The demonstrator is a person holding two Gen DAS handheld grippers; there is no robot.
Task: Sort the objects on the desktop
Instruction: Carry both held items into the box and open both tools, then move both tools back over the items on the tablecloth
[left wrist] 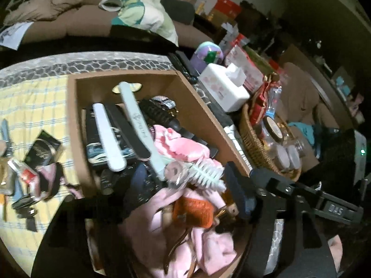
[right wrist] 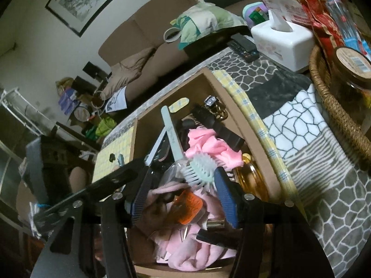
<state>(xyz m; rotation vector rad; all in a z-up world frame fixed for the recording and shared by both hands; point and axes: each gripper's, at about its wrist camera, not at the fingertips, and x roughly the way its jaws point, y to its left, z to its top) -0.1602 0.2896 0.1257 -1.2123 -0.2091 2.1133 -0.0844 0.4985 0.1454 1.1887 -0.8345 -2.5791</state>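
Mint bristle brush (right wrist: 200, 168) lies atop clutter in cardboard box (left wrist: 208, 115) on the surface, w/ nail files (left wrist: 136, 120) & pink cloth (left wrist: 183, 148). Looks light, stiff; best taken by handle. Right gripper (right wrist: 183, 197) fingers apart, empty, over it; left gripper (left wrist: 234, 199) open too.

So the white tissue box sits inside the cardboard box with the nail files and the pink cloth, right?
Not quite. The white tissue box stands outside the cardboard box, on the table beside the wicker basket; the right wrist view shows it. The nail files and pink cloth are inside.
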